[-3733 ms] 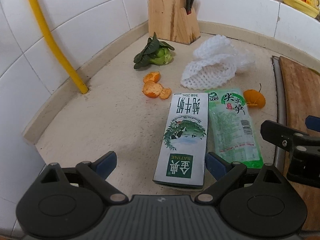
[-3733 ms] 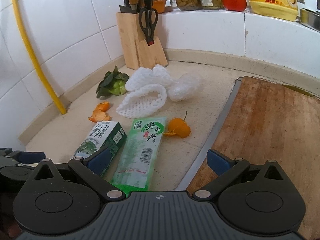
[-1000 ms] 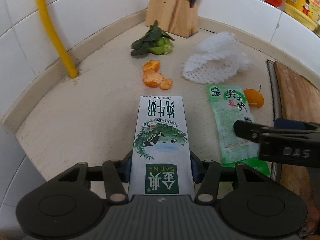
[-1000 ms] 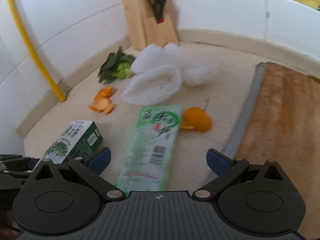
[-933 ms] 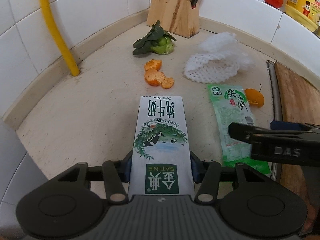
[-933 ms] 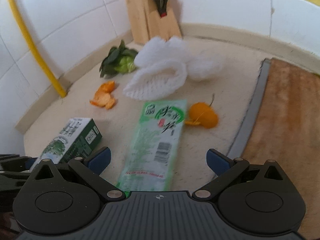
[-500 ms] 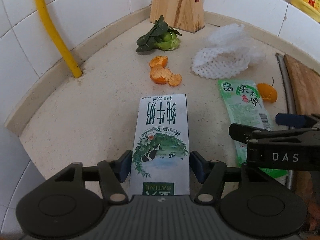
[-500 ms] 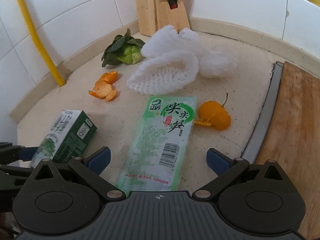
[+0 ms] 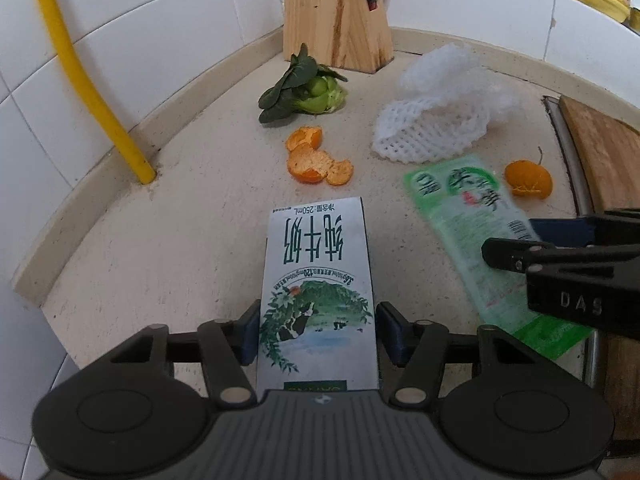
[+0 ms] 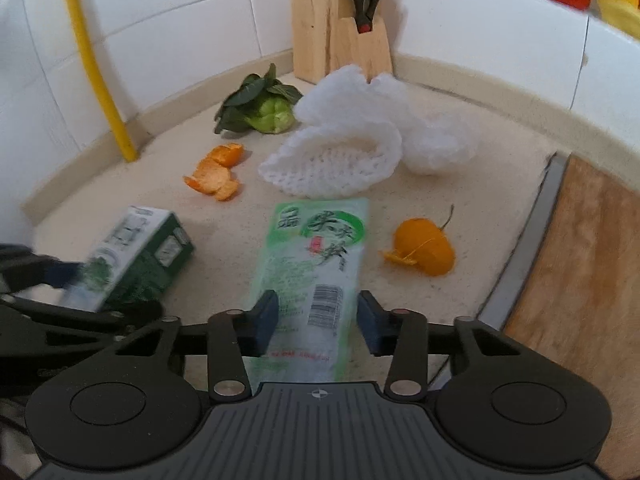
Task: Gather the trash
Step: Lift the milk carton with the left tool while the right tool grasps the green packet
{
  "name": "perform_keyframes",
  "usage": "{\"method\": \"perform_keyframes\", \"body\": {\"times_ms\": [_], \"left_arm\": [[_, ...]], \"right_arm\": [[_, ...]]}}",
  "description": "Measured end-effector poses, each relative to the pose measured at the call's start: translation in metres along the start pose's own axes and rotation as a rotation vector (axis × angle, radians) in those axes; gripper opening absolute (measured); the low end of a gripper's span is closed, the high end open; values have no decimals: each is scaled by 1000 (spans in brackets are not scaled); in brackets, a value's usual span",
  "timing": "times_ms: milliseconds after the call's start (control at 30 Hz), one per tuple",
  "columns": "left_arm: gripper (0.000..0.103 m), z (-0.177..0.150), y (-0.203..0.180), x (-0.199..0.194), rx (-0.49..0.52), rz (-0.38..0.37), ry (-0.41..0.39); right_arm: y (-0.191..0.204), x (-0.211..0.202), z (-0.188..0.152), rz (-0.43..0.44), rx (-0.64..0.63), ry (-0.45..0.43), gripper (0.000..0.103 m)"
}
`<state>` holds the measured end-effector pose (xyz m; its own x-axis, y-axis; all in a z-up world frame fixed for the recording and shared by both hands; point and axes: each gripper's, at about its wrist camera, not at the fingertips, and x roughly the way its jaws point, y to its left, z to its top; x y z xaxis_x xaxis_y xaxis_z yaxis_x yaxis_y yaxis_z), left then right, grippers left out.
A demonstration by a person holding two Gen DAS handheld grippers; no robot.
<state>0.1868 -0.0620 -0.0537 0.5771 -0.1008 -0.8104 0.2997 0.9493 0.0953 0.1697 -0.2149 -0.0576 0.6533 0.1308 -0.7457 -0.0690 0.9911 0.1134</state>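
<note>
White wall tiles rose behind a speckled beige table in a kitchen corner. My left hand-held gripper reached forward, low over the table, its blue pads pressed against both long sides of a milk carton. From the left wrist, the carton's long axis ran straight away from me, along the fingers, its far end pointing toward the orange peels. From the right wrist, the carton showed tilted, far end raised off the table.

My right hand-held gripper came in level beside the left one, its fingers narrowed to either side of a green plastic wrapper. I could not tell whether the pads actually touched it. The wrapper lay flat, lengthwise away from me, its far end near a white foam net. Just right of the wrapper sat an orange fruit husk, and beyond it a wooden cutting board. Farther back lay a leafy green vegetable before a wooden knife block. On the left a yellow pipe ran down the wall.
</note>
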Motion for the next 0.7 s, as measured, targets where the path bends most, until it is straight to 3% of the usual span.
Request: {"method": "perform_keyframes", "body": {"times_ms": [67,133,333,567,700], "left_arm": [[47,1,-2,-4,9,-11,-11],[47,3,-2,-6,7,-42,-5],[47,1,-5,-12,-5,-76,-9],[47,-4,-2,-18,-31,-107,-12],[47,-10,1,-14,-50,-120,-1]], "right_arm": [[-6,-1,2,35,41,11,32],[-12,-1,3,117,100,29,25],[-15,-9,1,217,172,42,14],[-15,-20,0,329,212,68,12],[-17,-7,-3,460,258,147,21]]}}
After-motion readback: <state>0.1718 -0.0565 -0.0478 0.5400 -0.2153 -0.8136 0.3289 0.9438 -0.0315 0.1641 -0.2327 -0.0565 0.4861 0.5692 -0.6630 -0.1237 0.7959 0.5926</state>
